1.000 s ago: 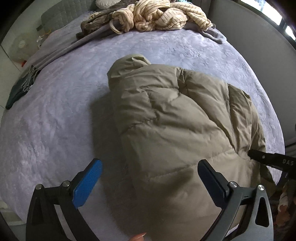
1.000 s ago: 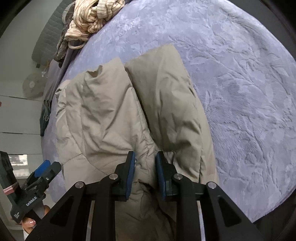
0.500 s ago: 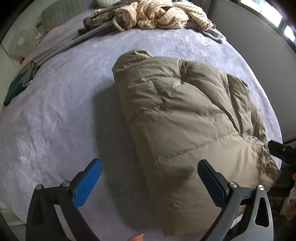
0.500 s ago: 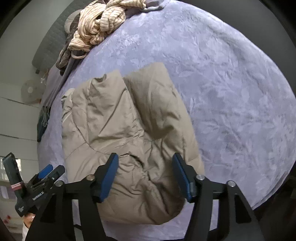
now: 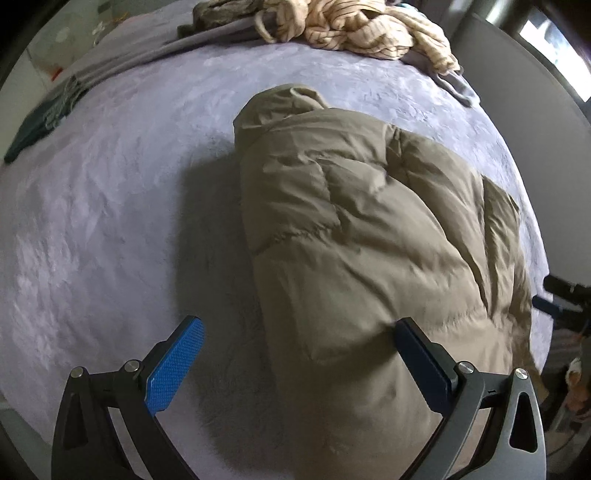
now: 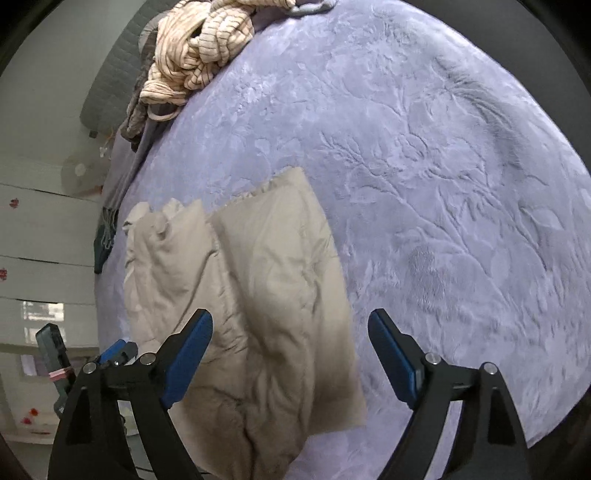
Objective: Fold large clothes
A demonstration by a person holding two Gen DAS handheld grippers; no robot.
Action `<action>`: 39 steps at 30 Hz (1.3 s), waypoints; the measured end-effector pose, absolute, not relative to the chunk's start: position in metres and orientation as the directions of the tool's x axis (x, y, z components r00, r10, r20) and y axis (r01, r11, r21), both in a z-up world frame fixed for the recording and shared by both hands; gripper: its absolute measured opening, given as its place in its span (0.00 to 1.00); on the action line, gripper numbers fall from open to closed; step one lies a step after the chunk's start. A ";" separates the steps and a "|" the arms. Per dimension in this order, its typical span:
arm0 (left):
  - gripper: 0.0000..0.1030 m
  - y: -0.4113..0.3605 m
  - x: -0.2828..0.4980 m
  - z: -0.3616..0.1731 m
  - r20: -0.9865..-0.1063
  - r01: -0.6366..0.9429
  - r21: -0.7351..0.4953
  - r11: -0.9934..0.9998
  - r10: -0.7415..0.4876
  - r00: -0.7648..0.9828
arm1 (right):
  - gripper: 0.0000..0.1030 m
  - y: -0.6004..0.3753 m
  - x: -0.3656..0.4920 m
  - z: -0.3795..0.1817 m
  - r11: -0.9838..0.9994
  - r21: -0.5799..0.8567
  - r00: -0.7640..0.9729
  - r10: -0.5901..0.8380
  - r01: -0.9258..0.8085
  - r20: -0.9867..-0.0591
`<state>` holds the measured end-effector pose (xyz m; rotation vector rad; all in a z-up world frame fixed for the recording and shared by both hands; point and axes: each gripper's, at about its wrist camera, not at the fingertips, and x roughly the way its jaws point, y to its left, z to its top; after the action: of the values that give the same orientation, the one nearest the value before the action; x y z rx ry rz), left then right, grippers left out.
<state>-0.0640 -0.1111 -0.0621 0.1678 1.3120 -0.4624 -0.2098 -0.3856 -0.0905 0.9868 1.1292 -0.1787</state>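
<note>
A folded khaki puffer jacket [image 5: 369,240] lies on the lilac bedspread [image 5: 110,221], hood end pointing away. My left gripper [image 5: 299,354] is open and empty, hovering over the jacket's near left edge. In the right wrist view the jacket [image 6: 251,295] lies left of centre, its sleeve folded across it. My right gripper [image 6: 291,354] is open and empty above the jacket's near right part. The left gripper also shows in the right wrist view [image 6: 118,350] at the lower left, and the right gripper shows in the left wrist view [image 5: 561,299] at the right edge.
A cream striped garment [image 5: 354,26] and grey clothes [image 5: 207,33] are piled at the far end of the bed. A dark green cloth [image 5: 26,136] hangs off the far left edge. A grey wall [image 5: 535,96] runs along the right side. The bedspread [image 6: 443,184] spreads wide to the jacket's right.
My right gripper was shut on the jacket's near edge; it opened, let go and pulled back. The jacket now lies flat on the bed. My left gripper stayed open.
</note>
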 end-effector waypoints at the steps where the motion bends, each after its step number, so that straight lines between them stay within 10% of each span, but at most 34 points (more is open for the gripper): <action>1: 1.00 -0.110 -0.061 -0.064 -0.953 0.415 -0.165 0.895 -0.253 0.166 | 0.86 -0.388 -0.209 -0.094 0.577 0.584 0.465 0.359 0.570 -0.809; 23: 1.00 -0.104 -0.030 -0.104 -0.861 0.281 -0.497 0.821 -0.508 -0.038 | 1.00 -0.392 -0.176 -0.170 0.155 0.895 0.645 0.644 0.418 -0.412; 30: 1.00 -0.108 -0.023 -0.101 -0.857 0.312 -0.496 0.810 -0.516 -0.023 | 1.00 -0.364 -0.129 -0.145 0.516 0.781 0.397 0.674 0.351 -0.623; 39: 1.00 -0.109 -0.003 -0.146 -0.736 0.221 -0.677 0.702 -0.651 -0.185 | 1.00 -0.345 -0.102 -0.173 0.576 0.738 0.272 0.691 0.353 -0.670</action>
<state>-0.0032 -0.1091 -0.1461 -0.3616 1.5740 -0.8106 -0.1020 -0.3446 -0.1731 1.0001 1.3328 0.2882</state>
